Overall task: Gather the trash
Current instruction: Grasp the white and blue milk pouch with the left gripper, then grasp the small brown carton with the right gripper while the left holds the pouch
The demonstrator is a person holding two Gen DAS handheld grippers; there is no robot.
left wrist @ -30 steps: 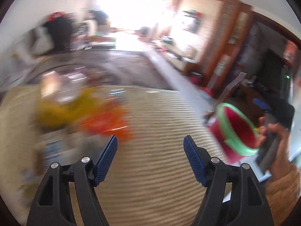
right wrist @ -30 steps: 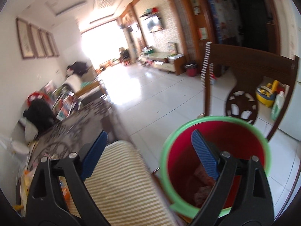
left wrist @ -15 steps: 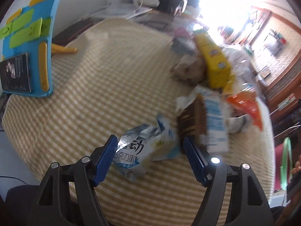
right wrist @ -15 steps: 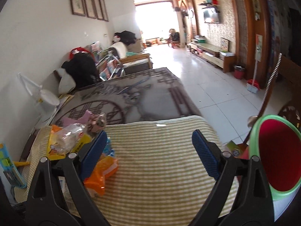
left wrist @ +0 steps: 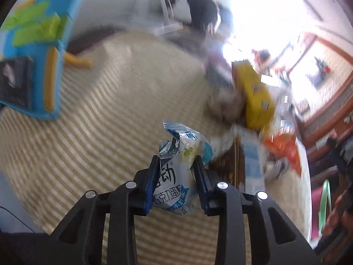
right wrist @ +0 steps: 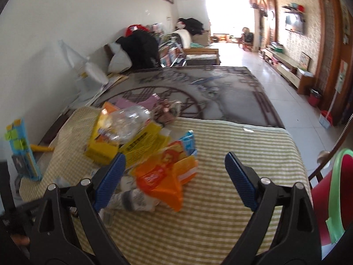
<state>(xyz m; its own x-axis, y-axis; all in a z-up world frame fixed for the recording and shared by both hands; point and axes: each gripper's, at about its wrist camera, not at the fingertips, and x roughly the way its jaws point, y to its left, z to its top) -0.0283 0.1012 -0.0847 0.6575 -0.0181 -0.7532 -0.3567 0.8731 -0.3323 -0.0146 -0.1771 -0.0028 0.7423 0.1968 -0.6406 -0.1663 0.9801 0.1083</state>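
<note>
My left gripper (left wrist: 176,165) is shut on a crumpled blue-and-white snack wrapper (left wrist: 176,172), which sticks up between the blue pads above the striped tablecloth (left wrist: 99,132). Further right lies a trash pile with a yellow box (left wrist: 256,97) and an orange wrapper (left wrist: 284,148). In the right wrist view my right gripper (right wrist: 175,164) hangs over the same pile, its jaws wide and closing, with an orange wrapper (right wrist: 165,174) below and between them, untouched. A clear plastic bottle (right wrist: 130,121) and yellow packets (right wrist: 143,141) lie behind. The red bucket with a green rim (right wrist: 337,190) stands at the table's right end.
A blue and green toy board (left wrist: 37,50) with a phone stands at the table's left end. Past the table lie a patterned rug (right wrist: 198,90), a cluttered sofa (right wrist: 154,44) and tiled floor (right wrist: 286,92). A hand (left wrist: 335,216) shows at the left view's right edge.
My left gripper closed on the blue-and-white wrapper that lay between its open fingers. My right gripper swung left from the bucket to above the trash pile.
</note>
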